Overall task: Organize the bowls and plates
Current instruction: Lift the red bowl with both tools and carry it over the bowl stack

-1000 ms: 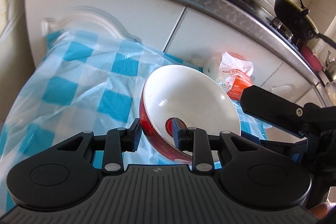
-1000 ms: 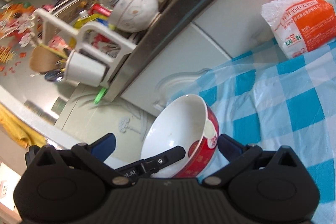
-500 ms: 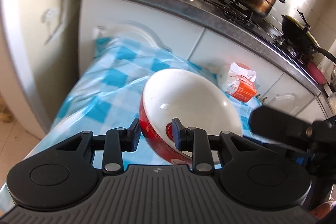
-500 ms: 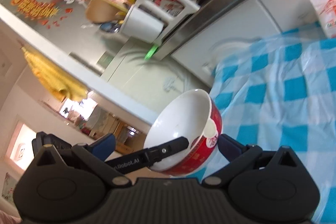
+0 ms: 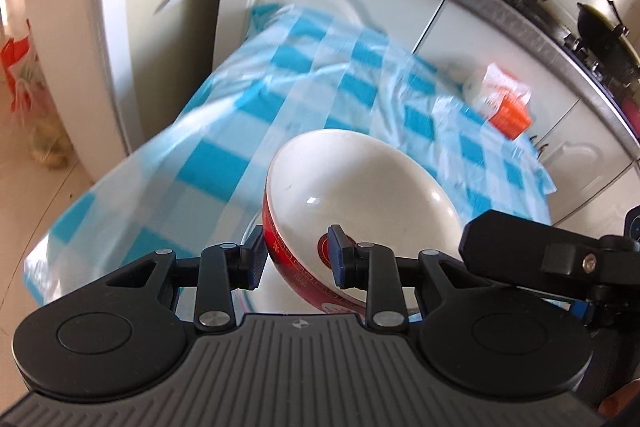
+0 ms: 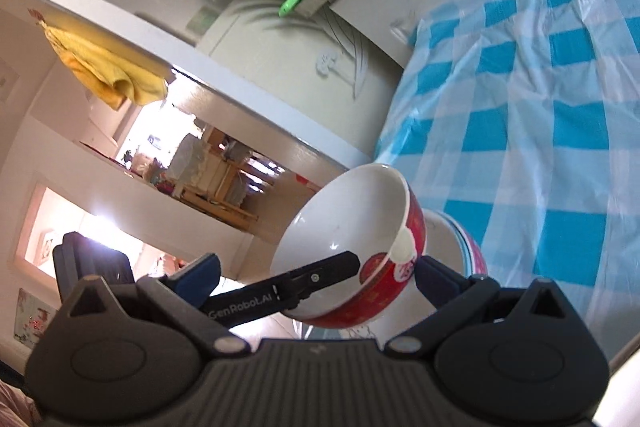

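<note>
- While we carry the red-and-white bowl (image 5: 360, 195) tilted at lower centre of the left wrist view, the left gripper (image 5: 296, 255) is clamped narrow on its near rim, one pad inside and one on the red outer wall. That is a thin pinch on a heavy, glazed dish, and we judge it could pivot or slip out.
- In the right wrist view the same bowl sits at lower centre, its mouth tipped towards the upper left of the frame. The right gripper (image 6: 316, 277) stands wide with nothing pressed between its fingers — the bowl and the left tool's finger lie in its gap. If we bring the two tools closer, they could knock together and jar the grip.
- Below and right of the bowl in that view we see another bowl (image 6: 460, 239), pale with a coloured rim, resting near the table's edge. We take it as the likely stacking target. A tilted or off-centre lowering could chip the rims or push it towards the edge.
- The checked plastic tablecloth (image 5: 320, 87) fills mid frame, loose and wrinkled. Anything set down on it may slide.
- The orange-and-white packet (image 5: 500, 99), at right of the left view, lies well apart from our path.
</note>
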